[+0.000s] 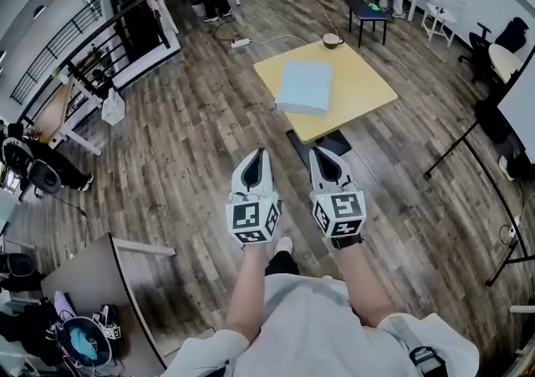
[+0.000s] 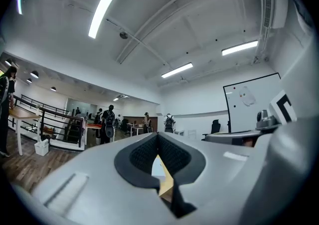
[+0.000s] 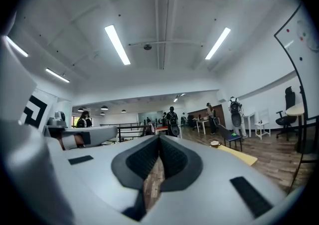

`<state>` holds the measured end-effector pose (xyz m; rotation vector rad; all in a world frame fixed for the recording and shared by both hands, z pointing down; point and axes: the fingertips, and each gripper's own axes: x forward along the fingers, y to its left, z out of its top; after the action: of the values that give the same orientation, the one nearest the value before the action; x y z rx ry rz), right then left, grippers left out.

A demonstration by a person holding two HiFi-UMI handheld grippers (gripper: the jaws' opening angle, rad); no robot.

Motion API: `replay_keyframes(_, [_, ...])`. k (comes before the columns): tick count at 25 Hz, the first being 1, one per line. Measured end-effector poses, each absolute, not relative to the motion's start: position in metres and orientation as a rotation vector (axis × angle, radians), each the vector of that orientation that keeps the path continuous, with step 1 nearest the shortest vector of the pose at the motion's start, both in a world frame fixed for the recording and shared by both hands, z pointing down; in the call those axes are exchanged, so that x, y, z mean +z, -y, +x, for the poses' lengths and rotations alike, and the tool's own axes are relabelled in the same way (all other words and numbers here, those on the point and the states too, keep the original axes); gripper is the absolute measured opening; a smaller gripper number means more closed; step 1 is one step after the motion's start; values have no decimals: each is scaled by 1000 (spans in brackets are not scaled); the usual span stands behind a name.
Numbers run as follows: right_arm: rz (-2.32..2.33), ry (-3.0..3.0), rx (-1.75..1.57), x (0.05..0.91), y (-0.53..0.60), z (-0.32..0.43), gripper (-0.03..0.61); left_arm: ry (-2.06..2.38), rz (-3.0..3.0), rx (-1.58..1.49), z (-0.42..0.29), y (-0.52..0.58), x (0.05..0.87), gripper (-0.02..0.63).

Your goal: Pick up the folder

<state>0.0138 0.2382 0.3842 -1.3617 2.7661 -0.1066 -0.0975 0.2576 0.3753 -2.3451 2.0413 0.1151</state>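
Left gripper (image 1: 258, 155): jaws fully together, nothing held. Right gripper (image 1: 318, 153): same, empty. Both side by side, aimed 12 o'clock.

Folder (image 1: 304, 86): pale blue, flat on yellow table (image 1: 364, 87), 12 o'clock from grippers, well apart.

Handling (judged): light, thin, semi-stiff; likely sags if held by one corner; smooth cover may slip. Flat lie leaves no gap beneath.

Grip point: 6 o'clock edge, close to table rim; pinch across thickness.

Left tongs (image 1: 256, 161) closed, level, empty; right tongs (image 1: 323, 160) same; forearms parallel, extended forward.
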Motion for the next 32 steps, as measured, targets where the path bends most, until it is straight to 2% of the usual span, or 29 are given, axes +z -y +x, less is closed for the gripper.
replay_keyframes(8, [-1398,-2727,-2,363,-158,-60,9,-1916,-2393,165,-158,-171,353,11])
replay_keyframes(16, [-1463,-2774,33,365,-100,-115,9,-1927,-2511,186,-206,-99,376,11])
replay_keyframes(26, [-1522,-2778,-45,392,21,-103,9,-1904,-2596,161,-197,25,398,11])
replay_keyframes(32, [-1506,-2724,-54,381,129,-67,9,-1858,-2567,130,-163,127,384,11])
